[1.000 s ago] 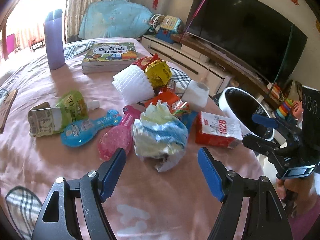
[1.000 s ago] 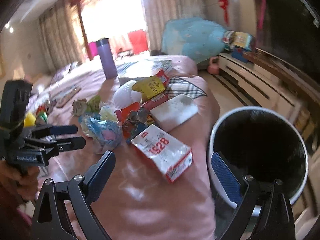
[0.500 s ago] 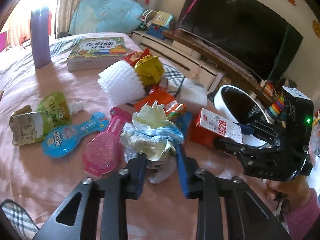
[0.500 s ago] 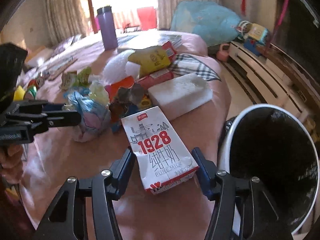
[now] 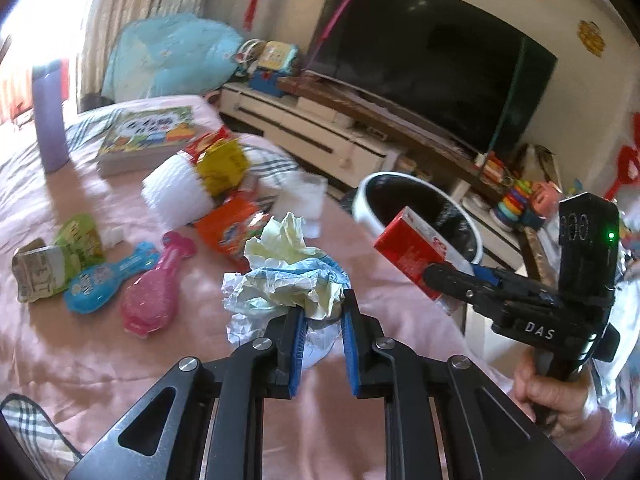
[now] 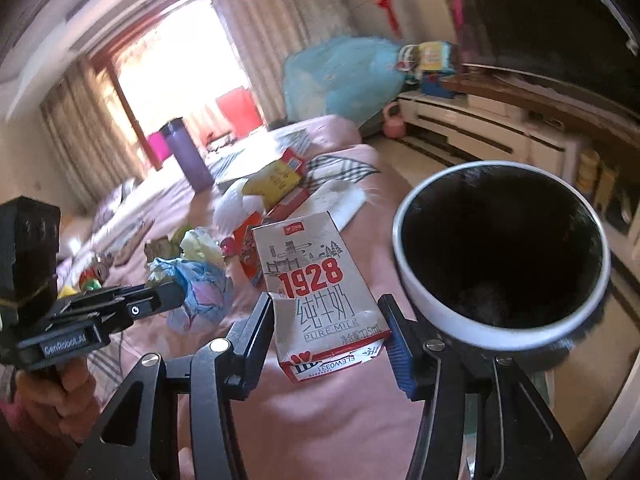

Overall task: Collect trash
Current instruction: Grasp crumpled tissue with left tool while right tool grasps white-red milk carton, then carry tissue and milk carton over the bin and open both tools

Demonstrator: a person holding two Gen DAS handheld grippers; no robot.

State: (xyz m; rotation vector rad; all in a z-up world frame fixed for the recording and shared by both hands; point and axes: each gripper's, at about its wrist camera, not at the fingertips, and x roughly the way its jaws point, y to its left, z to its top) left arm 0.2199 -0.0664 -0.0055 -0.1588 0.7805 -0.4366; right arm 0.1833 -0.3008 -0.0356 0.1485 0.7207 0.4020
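A crumpled wad of yellow, white and blue paper and plastic (image 5: 288, 276) lies on the pink cloth surface (image 5: 120, 364). My left gripper (image 5: 324, 304) is closing on it, and the blue pads press its near side. The red and white "1928" milk carton (image 6: 316, 284) is clamped between the pads of my right gripper (image 6: 325, 304), whose jaws are still closing. The carton is off the surface, beside a white bin with a black inside (image 6: 404, 264). The left wrist view shows the carton (image 5: 404, 240) in front of the bin (image 5: 400, 180).
More litter lies beyond the wad: a white foam net (image 5: 176, 192), yellow snack bag (image 5: 222, 164), orange packet (image 5: 228, 228), blue (image 5: 104, 280) and pink (image 5: 148, 300) packages, green pouch (image 5: 76, 240). A book (image 5: 148, 136) and purple bottle (image 5: 50, 120) stand further back.
Both grippers went from wide open to closed, the left on the wad, the right on the milk carton. The carton has come up off the cloth, nearer the bin.
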